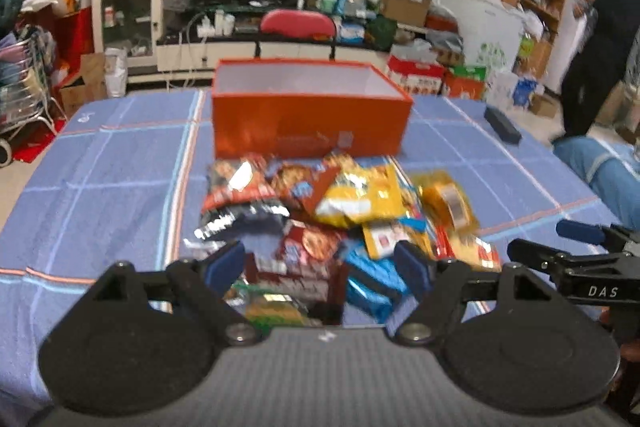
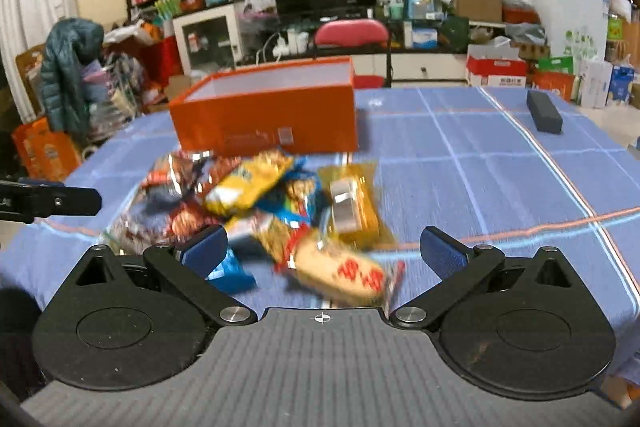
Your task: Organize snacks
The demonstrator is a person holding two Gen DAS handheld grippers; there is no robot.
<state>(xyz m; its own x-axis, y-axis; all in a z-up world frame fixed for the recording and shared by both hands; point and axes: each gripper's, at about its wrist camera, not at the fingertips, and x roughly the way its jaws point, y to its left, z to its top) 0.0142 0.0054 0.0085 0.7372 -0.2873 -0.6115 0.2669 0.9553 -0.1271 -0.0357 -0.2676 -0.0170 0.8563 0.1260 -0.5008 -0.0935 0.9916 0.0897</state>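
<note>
With both my left gripper [image 1: 320, 263] and right gripper [image 2: 323, 251] spread wide and empty over the snack pile [image 1: 340, 211] heaped just before the orange box [image 1: 312, 107], I risk pinching overlapping packets together and dragging neighbours off the blue cloth [image 1: 100, 167].

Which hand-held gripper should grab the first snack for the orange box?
Right, probably. The right hand-held gripper is wide open with the cream-and-red packet lying apart between its fingers. The left hand-held gripper faces overlapping packets. The orange box looks empty.
</note>
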